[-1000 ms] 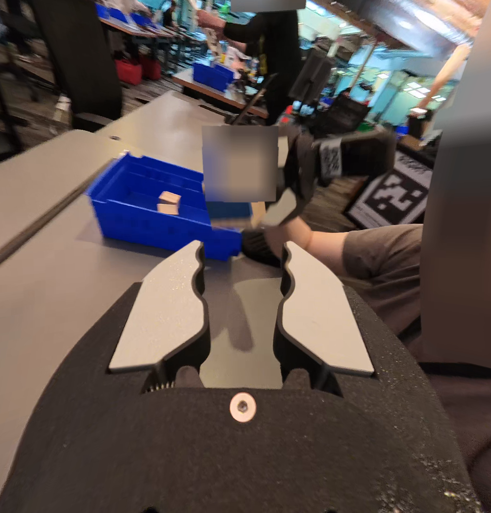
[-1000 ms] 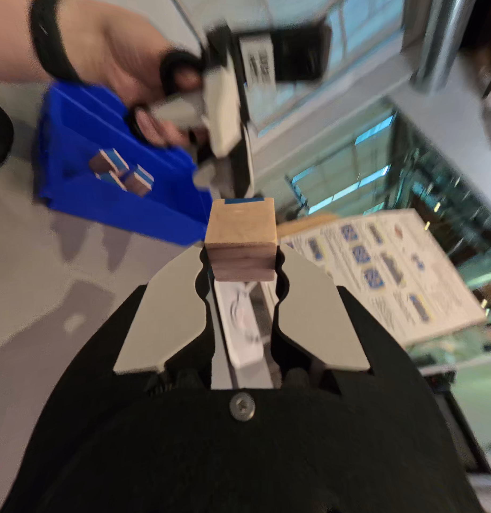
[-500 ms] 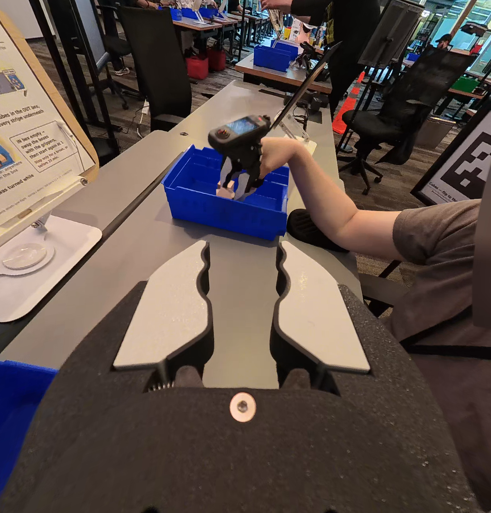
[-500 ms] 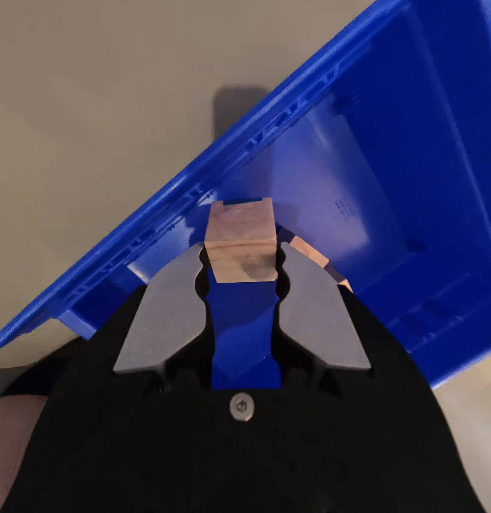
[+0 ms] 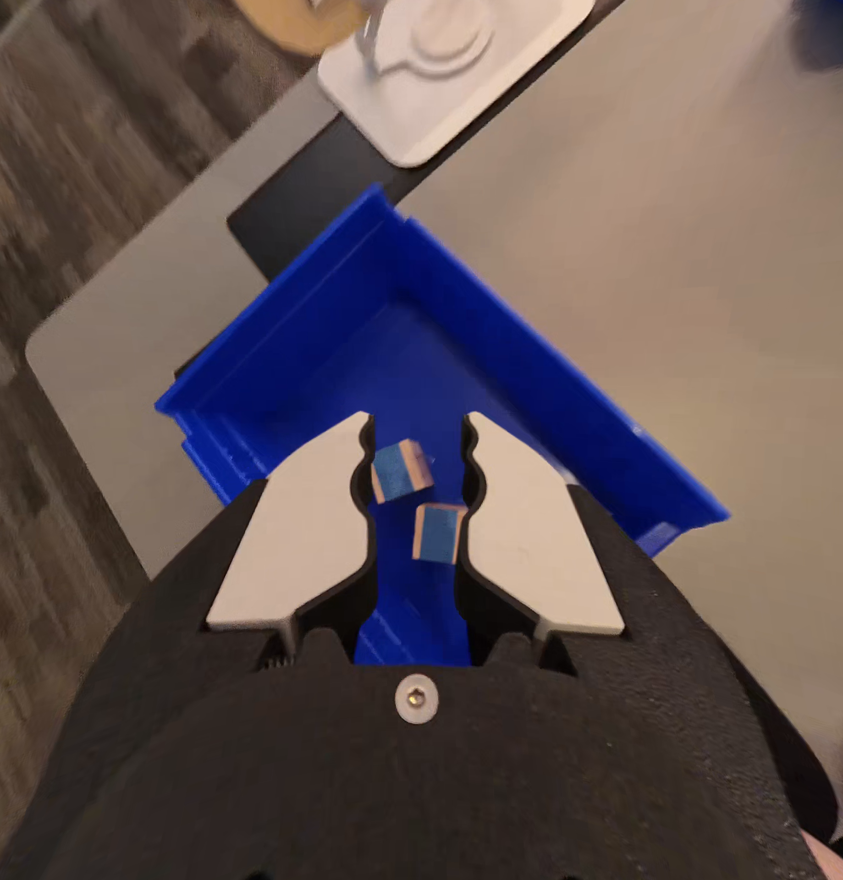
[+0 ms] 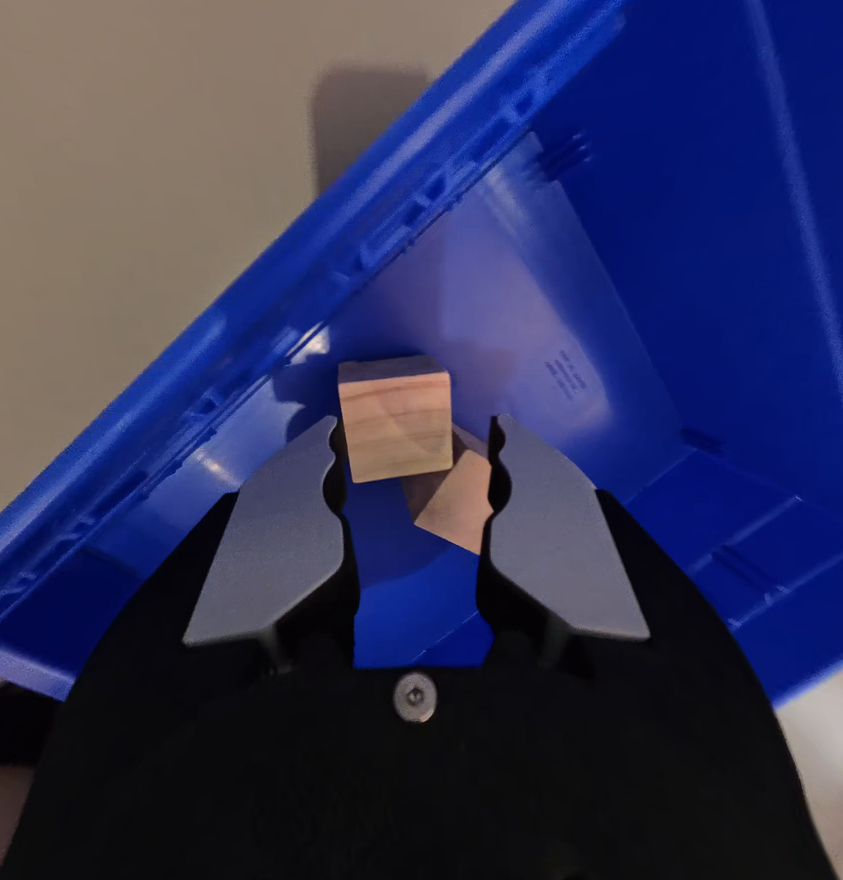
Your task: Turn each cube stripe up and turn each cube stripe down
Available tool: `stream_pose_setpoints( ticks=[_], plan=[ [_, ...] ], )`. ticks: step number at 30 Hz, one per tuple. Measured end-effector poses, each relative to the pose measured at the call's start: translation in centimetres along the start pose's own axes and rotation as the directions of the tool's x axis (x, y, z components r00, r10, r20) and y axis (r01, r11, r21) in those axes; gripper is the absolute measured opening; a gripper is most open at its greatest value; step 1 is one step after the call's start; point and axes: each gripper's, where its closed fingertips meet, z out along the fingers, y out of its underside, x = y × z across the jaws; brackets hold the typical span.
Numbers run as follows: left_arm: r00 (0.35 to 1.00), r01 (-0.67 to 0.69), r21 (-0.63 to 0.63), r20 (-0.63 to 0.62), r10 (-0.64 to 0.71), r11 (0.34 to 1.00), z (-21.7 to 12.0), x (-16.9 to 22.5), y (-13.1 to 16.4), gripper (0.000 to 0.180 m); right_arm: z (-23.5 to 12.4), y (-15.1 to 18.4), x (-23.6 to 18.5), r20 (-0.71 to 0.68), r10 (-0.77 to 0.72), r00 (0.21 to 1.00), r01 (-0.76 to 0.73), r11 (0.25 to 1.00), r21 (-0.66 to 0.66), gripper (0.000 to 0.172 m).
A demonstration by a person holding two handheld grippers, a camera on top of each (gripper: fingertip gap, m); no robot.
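Left wrist view: the left gripper (image 5: 417, 428) hangs above a blue bin (image 5: 529, 362) that sits on a grey table (image 5: 672, 238). Its jaws stand apart, unclenched, and grasp nothing. Two wooden cubes lie well below on the bin floor, both with the blue stripe facing up: the farther cube (image 5: 400, 471) appears just beside the left finger, the nearer cube (image 5: 437, 533) at the edge of the right finger, the two cubes close together but apart. Far off on the table rests a white stand base (image 5: 438, 71); wood-patterned floor (image 5: 76, 190) fills the left side.

Right wrist view: the right gripper (image 6: 412, 428) is inside a second blue bin (image 6: 695, 238), jaws released. A plain-faced wooden cube (image 6: 395, 419) stands between the fingertips, with a visible gap on the right side, so it is not gripped. A second wooden cube (image 6: 452, 500) lies tilted just behind and to its right, touching it. No stripe shows on either.
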Motion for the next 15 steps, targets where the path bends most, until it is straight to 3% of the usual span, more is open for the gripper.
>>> stream_pose_setpoints(
  ticks=[4, 7, 10, 15],
  plan=[
    [1.0, 0.022, -0.206, 0.005, -0.021, 0.978, 3.3, -1.8, 4.0, 0.041, -2.3, -0.7, 0.8, -0.047, 0.019, 0.999, -0.014, 0.995, 0.099, 0.064],
    [0.978, 0.206, -0.433, 0.061, -0.199, 0.878, 5.7, -2.1, 7.7, 0.041, -3.7, -0.6, 1.3, -0.106, 0.021, 0.994, -0.008, 0.993, 0.114, 0.064],
    [0.923, 0.368, -0.429, 0.062, -0.38, 0.825, 7.8, -1.6, 7.1, 0.036, -4.5, -0.5, 1.0, -0.117, 0.012, 0.993, 0.001, 0.994, 0.112, 0.064],
    [0.935, 0.347, -0.492, 0.122, -0.332, 0.798, 8.6, -2.1, 8.6, 0.047, -4.5, -0.1, 0.4, -0.098, 0.003, 0.995, 0.005, 0.996, 0.084, 0.063]
  ],
)
